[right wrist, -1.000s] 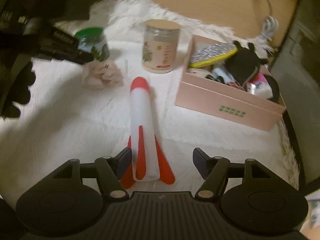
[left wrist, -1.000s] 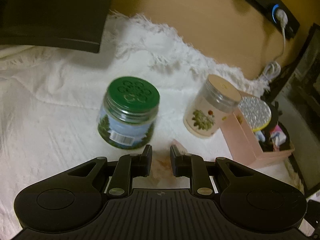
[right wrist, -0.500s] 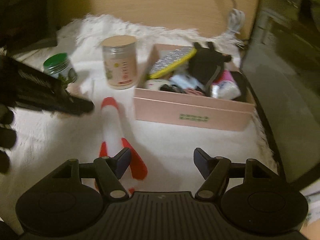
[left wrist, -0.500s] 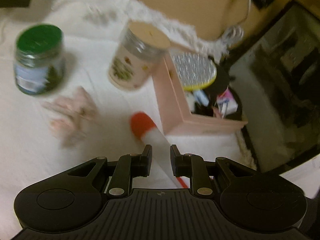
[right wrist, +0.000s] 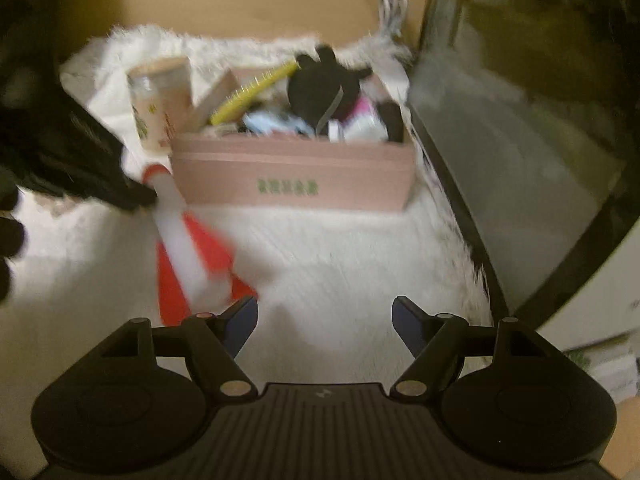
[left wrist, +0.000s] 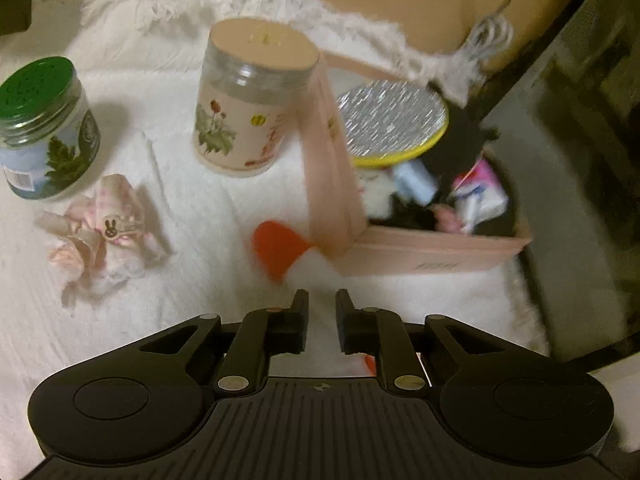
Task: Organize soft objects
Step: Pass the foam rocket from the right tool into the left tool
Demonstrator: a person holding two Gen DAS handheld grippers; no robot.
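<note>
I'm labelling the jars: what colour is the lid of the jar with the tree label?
Green; the jar's lid shows best in the left wrist view.

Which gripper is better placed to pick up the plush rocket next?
Left, probably. The left gripper sits right over the plush rocket, though nearly shut. The right gripper has just been opening, empty, with the rocket off beside its left finger.

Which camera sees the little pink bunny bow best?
The left wrist view: the pink bow lies in plain sight on the white rug. In the right wrist view, the left gripper's dark shape hides that spot, so it doesn't show.
</note>
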